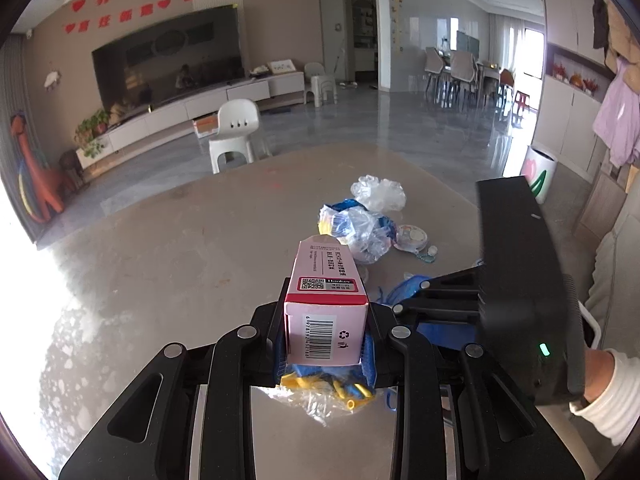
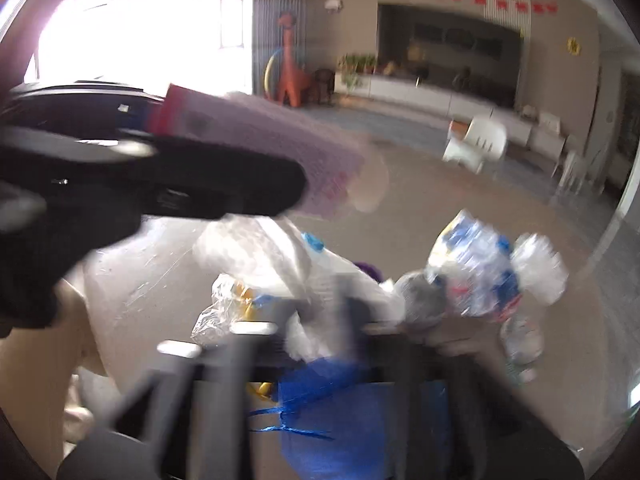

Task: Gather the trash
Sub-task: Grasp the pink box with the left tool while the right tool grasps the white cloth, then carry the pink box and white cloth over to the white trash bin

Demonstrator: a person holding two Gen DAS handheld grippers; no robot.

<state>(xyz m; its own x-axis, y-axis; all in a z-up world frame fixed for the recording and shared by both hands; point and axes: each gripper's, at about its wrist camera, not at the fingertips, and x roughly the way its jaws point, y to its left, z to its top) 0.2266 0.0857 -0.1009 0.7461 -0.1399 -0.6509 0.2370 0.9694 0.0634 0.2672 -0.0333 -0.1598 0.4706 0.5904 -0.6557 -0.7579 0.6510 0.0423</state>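
Note:
My left gripper (image 1: pixel 326 312) is shut on a pink and white carton box (image 1: pixel 326 280) and holds it above the table (image 1: pixel 180 248). The box also shows blurred in the right wrist view (image 2: pixel 280 148). A clear bag of yellow and blue bits (image 1: pixel 332 390) lies under it. My right gripper (image 2: pixel 316 312) is blurred and appears shut on a blue plastic bag (image 2: pixel 340 412) with white plastic (image 2: pixel 288 256) at its fingers. Crumpled clear and blue wrappers (image 1: pixel 360 228) lie further out on the table, and show at the right in the right wrist view (image 2: pixel 480 272).
A small round lid (image 1: pixel 412 236) and a crumpled clear bag (image 1: pixel 378 192) lie beyond the wrappers. A white plastic chair (image 1: pixel 236 132) stands past the table's far edge. The right gripper's black body (image 1: pixel 520 280) is close at my right.

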